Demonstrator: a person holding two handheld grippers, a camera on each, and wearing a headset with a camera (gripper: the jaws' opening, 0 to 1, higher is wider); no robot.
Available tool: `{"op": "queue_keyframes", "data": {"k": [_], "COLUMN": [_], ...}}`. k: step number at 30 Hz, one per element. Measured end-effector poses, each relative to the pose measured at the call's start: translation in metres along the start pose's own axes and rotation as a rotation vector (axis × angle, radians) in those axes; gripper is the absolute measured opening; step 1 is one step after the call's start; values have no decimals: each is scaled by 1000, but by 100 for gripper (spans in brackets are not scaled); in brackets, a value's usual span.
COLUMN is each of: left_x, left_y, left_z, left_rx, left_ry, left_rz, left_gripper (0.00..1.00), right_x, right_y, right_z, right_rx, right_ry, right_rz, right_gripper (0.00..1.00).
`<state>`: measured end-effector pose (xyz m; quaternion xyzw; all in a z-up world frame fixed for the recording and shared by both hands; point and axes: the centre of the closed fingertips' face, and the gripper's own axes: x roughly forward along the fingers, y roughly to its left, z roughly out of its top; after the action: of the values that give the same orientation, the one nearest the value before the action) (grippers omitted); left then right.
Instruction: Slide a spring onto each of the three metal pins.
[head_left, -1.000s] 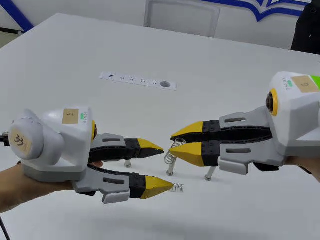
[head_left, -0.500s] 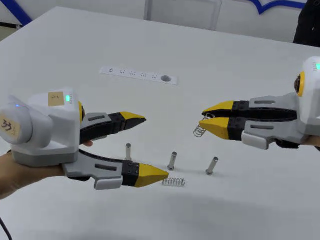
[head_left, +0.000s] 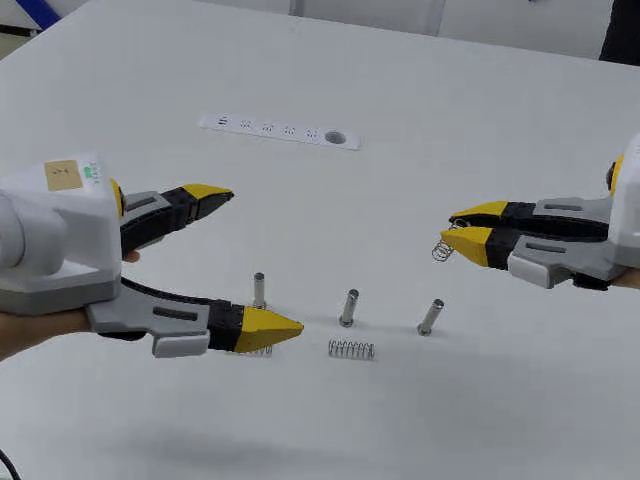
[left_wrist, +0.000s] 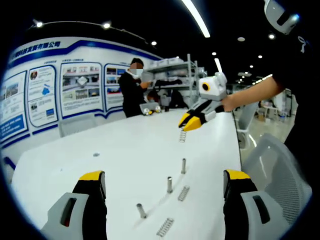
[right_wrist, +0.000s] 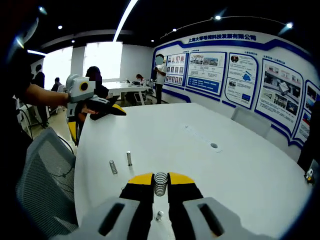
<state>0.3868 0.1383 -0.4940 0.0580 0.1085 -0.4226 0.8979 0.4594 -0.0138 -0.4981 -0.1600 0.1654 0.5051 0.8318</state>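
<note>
Your right gripper (head_left: 449, 226) pinching one spring (head_left: 441, 250), left gripper (head_left: 265, 259) gaping empty; between them two loose springs (head_left: 351, 349) (head_left: 260, 350), three pins (head_left: 259, 290) (head_left: 348, 306) (head_left: 431, 316).

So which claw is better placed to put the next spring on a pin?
Right, probably. The right claw is shut on a spring near the rightmost pin. The left claw is open and empty, and would first need to pick up a loose spring.

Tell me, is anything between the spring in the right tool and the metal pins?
Nothing visible. The right gripper holds the spring in open air above the table; the nearest pin stands bare close by. A loose spring lies flat by the middle pin, not between.
</note>
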Motion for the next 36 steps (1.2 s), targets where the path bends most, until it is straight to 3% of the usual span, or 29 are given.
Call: {"op": "queue_keyframes", "data": {"k": [4, 13, 20, 28, 36], "left_x": [-4, -6, -9, -13, -11], "left_y": [6, 23, 21, 17, 18], "left_z": [-2, -6, -18, -25, -21], "left_rx": [-20, -37, -41, -71, -85], "left_ry": [-5, -3, 29, 36, 27], "left_rz": [12, 66, 73, 80, 88], "left_gripper": [100, 100, 100, 100, 100], "right_x": [2, 12, 15, 18, 25], "right_y": [-7, -4, 2, 0, 1], "right_z": [-14, -45, -60, -63, -72], "right_rx": [24, 37, 52, 65, 73], "right_ry": [20, 77, 101, 84, 95], "right_rz": [-21, -16, -9, -13, -12], "right_gripper": [11, 11, 11, 11, 11]}}
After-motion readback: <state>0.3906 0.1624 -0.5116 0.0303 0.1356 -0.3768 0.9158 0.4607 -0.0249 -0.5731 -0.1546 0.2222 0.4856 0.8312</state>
